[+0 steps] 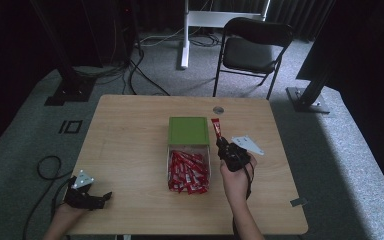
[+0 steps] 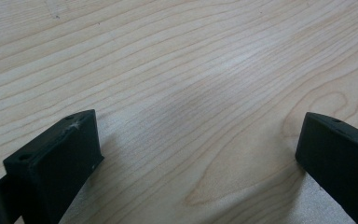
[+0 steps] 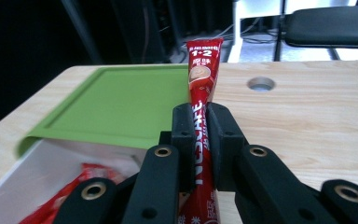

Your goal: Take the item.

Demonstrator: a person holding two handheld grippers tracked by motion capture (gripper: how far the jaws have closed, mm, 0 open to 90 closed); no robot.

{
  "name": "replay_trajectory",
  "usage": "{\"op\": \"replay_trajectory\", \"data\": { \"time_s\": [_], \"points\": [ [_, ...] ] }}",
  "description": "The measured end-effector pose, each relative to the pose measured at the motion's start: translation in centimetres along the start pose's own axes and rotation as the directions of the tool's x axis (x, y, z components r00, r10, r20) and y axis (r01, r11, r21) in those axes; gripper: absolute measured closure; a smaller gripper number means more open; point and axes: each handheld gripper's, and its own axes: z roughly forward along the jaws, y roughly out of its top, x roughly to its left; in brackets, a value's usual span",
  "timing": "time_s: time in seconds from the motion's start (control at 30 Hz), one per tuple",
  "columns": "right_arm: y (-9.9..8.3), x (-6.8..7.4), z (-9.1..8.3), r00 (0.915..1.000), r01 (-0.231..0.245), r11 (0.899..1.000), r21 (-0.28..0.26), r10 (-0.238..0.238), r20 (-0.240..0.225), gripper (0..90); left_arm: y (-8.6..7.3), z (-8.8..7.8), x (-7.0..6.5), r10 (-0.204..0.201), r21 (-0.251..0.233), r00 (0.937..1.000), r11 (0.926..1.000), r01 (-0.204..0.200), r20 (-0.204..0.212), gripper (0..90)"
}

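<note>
- Worktop (image 1: 130,150): a pale wood surface with a round cable hole (image 1: 218,109) near the far edge. A folding chair (image 1: 252,47) stands on the carpet beyond it.
- Box (image 1: 170,155): a white open box at the middle of the worktop, holding a loose heap of red sachets (image 1: 187,172). A green lid (image 1: 188,131) lies flat over its far end, leaving the near part open.
- Left tongs (image 1: 106,196): resting low at the near left corner of the worktop, well apart from the box. In the left gripper view the jaws stand wide apart over bare wood, with nothing between them.
- Right tongs (image 1: 220,141): held just beside the right of the box. In the right gripper view the jaws are closed on a single sachet (image 3: 203,79), gripping its middle; the top stands upright above the jaws.
- Handling, as judged: the sachet looks light, thin and pliable, with a glossy wrapper likely to slip. A hold across the flat middle seems sound; hard pinching could crease or burst it.
</note>
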Motion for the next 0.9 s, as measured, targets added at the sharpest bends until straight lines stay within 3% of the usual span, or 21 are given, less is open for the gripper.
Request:
{"op": "replay_trajectory", "data": {
  "time_s": [0.07, 0.3, 0.57, 0.7, 0.9],
  "points": [
    [-0.5, -0.4, 0.4, 0.9997, -0.022, 1.0, 0.015, 0.022, 0.004, 81.9, 0.0, 0.0, 0.0, 0.0, 0.0, 1.0, 1.0, 0.0, 0.0, 0.7],
    [-2.4, -1.0, 2.1, 0.9987, -0.035, 0.998, 0.061, 0.033, 0.039, 81.9, 0.0, 0.0, 0.0, 0.0, 0.0, 1.0, 1.0, 0.0, 0.0, 0.7],
    [-4.9, -1.5, 4.2, 0.9966, -0.069, 0.988, 0.139, 0.062, 0.055, 81.8, 0.0, 0.0, 0.0, 0.0, -0.002, 1.0, 1.0, 0.0, 0.0, 0.7],
    [-6.2, -1.8, 5.4, 0.9934, -0.067, 0.984, 0.168, 0.051, 0.103, 81.8, 0.0, 0.0, 0.0, 0.0, -0.002, 1.0, 1.0, 0.0, 0.0, 0.7],
    [-7.2, -2.1, 6.4, 0.9923, -0.091, 0.974, 0.207, 0.071, 0.101, 81.7, 0.0, 0.0, 0.0, 0.0, -0.002, 1.0, 1.0, 0.0, 0.0, 0.7]
  ]
}}
